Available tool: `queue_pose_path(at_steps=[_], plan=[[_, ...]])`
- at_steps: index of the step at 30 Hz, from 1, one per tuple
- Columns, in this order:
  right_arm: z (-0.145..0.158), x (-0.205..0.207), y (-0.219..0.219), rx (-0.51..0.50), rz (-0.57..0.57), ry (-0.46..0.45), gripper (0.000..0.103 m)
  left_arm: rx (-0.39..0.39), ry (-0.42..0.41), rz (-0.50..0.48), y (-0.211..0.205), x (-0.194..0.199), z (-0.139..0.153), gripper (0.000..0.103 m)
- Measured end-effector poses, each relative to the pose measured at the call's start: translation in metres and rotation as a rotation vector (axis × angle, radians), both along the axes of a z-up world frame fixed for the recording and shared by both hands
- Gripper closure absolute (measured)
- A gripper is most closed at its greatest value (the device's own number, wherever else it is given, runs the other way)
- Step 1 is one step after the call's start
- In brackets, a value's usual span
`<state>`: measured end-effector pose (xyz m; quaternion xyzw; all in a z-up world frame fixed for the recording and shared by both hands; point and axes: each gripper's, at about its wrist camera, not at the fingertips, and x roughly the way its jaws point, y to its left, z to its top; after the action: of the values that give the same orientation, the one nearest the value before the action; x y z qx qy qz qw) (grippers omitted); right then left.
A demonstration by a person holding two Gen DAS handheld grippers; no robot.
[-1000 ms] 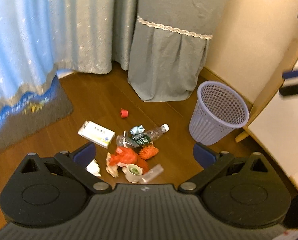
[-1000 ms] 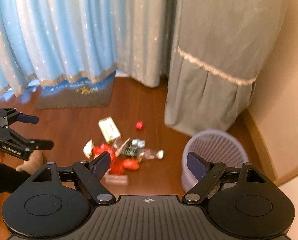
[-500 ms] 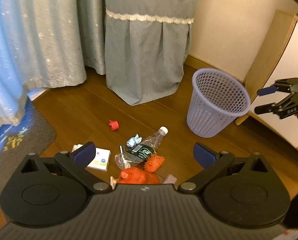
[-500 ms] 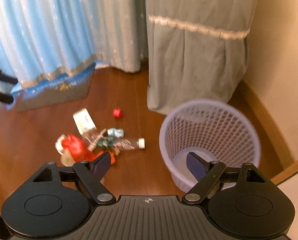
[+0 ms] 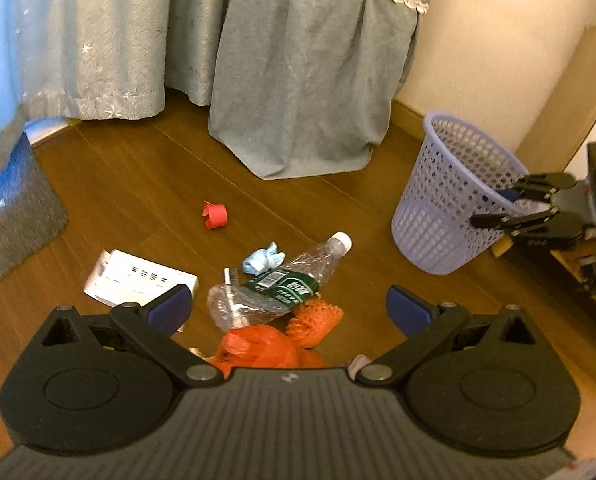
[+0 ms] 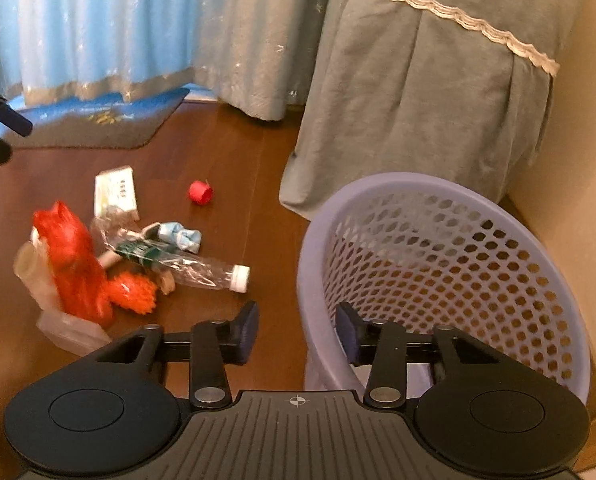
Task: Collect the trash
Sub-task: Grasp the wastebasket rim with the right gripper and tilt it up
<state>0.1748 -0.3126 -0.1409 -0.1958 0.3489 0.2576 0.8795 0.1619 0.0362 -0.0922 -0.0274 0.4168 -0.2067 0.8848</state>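
Both hand-held grippers, left (image 5: 288,306) wide above litter, right (image 6: 296,332) narrower astride the basket (image 6: 457,216) rim.

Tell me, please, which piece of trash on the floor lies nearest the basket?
The clear plastic bottle: its white-capped end points toward the purple basket, closer than the red cap, white box or orange bag.

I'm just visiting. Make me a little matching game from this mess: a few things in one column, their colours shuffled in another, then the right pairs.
Things:
1. basket
2. bottle cap
3. crumpled bag
4. small wad

Colours:
A. white
B. pale blue
C. lavender
D. orange-red

Pairs: 1-C, 2-A, 3-D, 4-B
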Motion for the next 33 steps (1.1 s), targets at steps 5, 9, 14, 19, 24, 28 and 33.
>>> queue_pose_path(at_steps=[5,9,14,19,24,28,33], plan=[[-0.010,0.004,-0.004,0.024,-0.045,-0.040,0.079,0.013,-0.001,-0.012,0.003,-0.019,0.003,0.002],[-0.012,0.004,-0.005,0.026,-0.053,-0.064,0.085,0.019,-0.006,0.001,0.006,-0.024,0.003,0.002],[-0.016,0.003,-0.006,0.028,-0.069,-0.094,0.094,-0.001,0.015,0.018,0.010,-0.026,-0.006,0.002],[-0.016,-0.009,0.007,-0.080,-0.032,-0.156,0.094,0.015,0.005,-0.006,0.005,-0.030,-0.015,0.002],[-0.019,-0.032,0.036,-0.312,0.035,-0.234,0.094,0.059,0.022,-0.066,-0.001,-0.041,-0.032,0.012],[-0.039,-0.056,0.065,-0.489,0.075,-0.295,0.093,0.079,0.021,-0.079,0.000,-0.052,-0.045,0.014],[-0.082,-0.096,0.100,-0.581,0.076,-0.385,0.096,0.104,0.001,-0.103,-0.001,-0.059,-0.059,0.015]])
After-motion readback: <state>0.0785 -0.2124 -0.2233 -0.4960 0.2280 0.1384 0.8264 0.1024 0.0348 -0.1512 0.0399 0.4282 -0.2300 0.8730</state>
